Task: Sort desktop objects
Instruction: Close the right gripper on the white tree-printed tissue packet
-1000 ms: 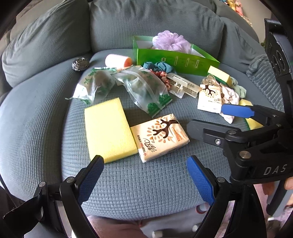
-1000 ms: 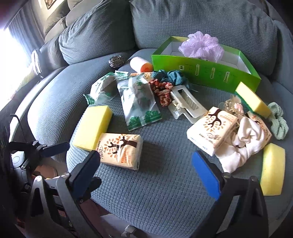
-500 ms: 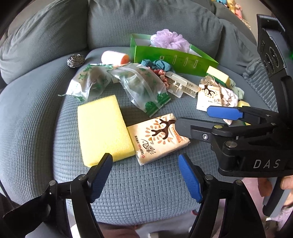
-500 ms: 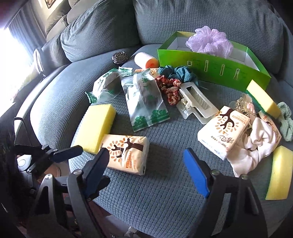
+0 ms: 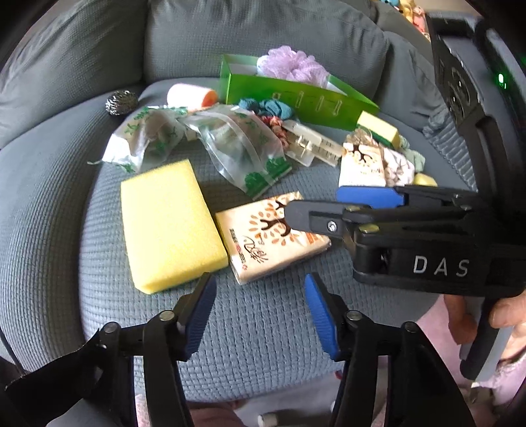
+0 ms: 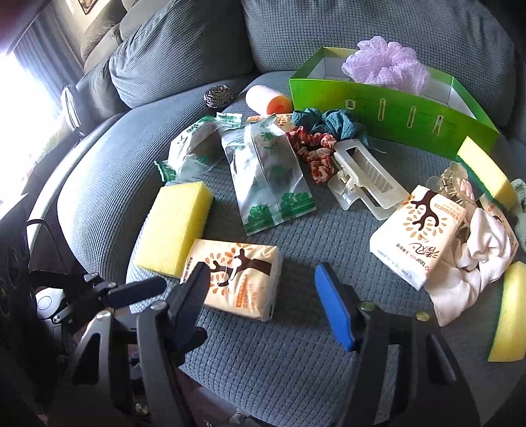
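Left wrist view: a grey-blue ribbed sofa seat (image 5: pixel 49 210) fills the frame, with back cushions (image 5: pixel 250 29) across the top. Left of centre lies a yellow sponge (image 5: pixel 169 225), and just beside it, to the right, a tissue pack (image 5: pixel 263 239) printed with a brown tree. Above them sit two clear printed plastic bags (image 5: pixel 243 147), and at upper centre an open green box (image 5: pixel 296 100) holding a lilac mesh bath puff (image 5: pixel 292 65). A steel scourer (image 5: pixel 121 102) rests at upper left. The left hand-held gripper (image 5: pixel 259 308) at the bottom is closing, its blue pads apart with only sofa fabric between them. The right hand-held gripper (image 5: pixel 332 210) reaches in from the right edge, over the tissue pack.

Right wrist view: bright window light floods the left edge. The same tissue pack (image 6: pixel 240 279) lies low and left of centre, a second tissue pack (image 6: pixel 417 236) at right, a clear hair claw (image 6: pixel 365 179) at centre. The right hand-held gripper (image 6: pixel 259 295) is closing, nothing gripped.
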Demonstrator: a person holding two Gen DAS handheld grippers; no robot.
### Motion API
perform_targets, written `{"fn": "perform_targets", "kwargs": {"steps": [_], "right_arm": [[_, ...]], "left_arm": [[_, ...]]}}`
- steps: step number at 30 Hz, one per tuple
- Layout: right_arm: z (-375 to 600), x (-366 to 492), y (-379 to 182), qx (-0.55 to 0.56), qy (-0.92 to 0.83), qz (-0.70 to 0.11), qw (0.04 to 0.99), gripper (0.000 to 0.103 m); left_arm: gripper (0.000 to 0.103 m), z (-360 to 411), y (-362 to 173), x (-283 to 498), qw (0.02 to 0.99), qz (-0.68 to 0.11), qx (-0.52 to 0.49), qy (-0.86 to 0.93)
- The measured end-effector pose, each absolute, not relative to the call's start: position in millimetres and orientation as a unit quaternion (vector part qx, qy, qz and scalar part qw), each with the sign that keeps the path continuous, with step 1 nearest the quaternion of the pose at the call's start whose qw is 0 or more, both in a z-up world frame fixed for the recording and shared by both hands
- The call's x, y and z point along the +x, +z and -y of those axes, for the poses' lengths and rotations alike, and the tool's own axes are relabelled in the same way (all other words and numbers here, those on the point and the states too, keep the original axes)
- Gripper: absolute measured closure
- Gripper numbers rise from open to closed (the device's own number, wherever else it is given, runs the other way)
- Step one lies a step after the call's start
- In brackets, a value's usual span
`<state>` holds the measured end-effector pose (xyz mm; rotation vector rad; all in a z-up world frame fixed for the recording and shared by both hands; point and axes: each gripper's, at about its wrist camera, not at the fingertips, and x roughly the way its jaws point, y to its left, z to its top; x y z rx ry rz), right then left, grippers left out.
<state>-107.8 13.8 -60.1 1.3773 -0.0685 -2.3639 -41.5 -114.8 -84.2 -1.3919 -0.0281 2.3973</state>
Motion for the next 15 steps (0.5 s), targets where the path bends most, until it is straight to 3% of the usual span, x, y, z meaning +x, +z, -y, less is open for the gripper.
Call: {"fn": "perform_targets", "kwargs": {"steps": [10, 15], "right_arm": [[-13, -111, -64, 0.499, -0.842, 0.029, 0.205, 0.039], [-9, -112, -67, 0.502, -0.838, 0.030, 0.212, 0.042]], "left_arm": [[0.047, 105, -92, -53, 0.180, 0.000, -0.490, 0.853], [0.055, 103, -91, -58, 0.182, -0.003, -0.486, 0.854]]}}
